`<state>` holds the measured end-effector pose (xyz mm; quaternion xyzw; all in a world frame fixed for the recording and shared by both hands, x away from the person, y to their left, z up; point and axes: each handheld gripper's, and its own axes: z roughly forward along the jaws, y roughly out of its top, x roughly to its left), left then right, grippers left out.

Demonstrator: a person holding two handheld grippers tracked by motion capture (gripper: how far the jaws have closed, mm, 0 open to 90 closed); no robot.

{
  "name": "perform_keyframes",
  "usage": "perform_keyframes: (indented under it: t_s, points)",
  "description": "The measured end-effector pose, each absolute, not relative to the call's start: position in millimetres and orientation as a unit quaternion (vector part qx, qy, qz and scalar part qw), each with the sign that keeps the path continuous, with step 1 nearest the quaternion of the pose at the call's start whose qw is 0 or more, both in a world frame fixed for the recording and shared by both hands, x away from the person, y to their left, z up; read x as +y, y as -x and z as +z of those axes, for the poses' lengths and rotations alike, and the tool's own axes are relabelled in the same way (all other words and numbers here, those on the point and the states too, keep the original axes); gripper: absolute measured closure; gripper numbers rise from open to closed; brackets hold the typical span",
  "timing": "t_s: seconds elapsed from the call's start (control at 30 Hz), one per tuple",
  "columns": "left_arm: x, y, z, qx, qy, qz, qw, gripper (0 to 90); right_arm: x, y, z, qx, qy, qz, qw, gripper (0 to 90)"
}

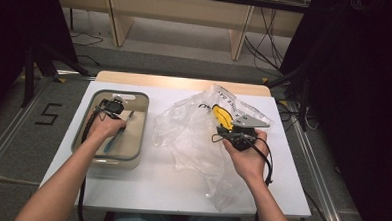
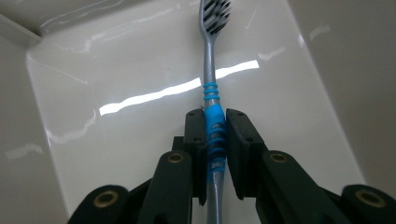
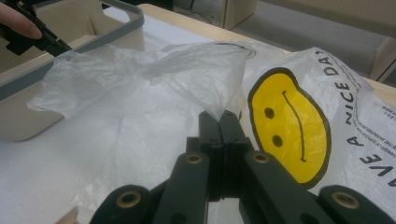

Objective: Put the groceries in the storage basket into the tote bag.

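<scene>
A grey and blue toothbrush (image 2: 212, 88) lies lengthwise in the beige tub (image 1: 135, 119) at the table's left, its bristles pointing away from me. My left gripper (image 2: 215, 122) is shut on its blue handle; in the high view the left gripper (image 1: 115, 109) reaches down into the tub over the toothbrush (image 1: 116, 136). A clear plastic bag (image 1: 193, 130) with a yellow smiley face (image 3: 289, 123) spreads over the table's middle. My right gripper (image 3: 219, 116) is shut on a pinched fold of the bag, holding it lifted; the high view has this right gripper (image 1: 233, 129) at the bag's right side.
The tub's grey rim (image 3: 70, 60) stands just left of the bag. The white table top (image 1: 156, 184) has bare room at the front. Dark curtains and cables flank the table, and wooden furniture legs stand behind it.
</scene>
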<state>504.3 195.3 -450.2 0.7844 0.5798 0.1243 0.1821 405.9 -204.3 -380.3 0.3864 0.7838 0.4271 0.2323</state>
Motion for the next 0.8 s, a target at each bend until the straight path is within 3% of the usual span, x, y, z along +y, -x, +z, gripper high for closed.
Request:
perform_keyframes:
  t_s: [0.8]
  points:
    - [203,-494,-431,0.584,-0.759,0.15,0.246,78.6,-204,-406,-381,0.784,-0.386,0.427,0.233,90.0]
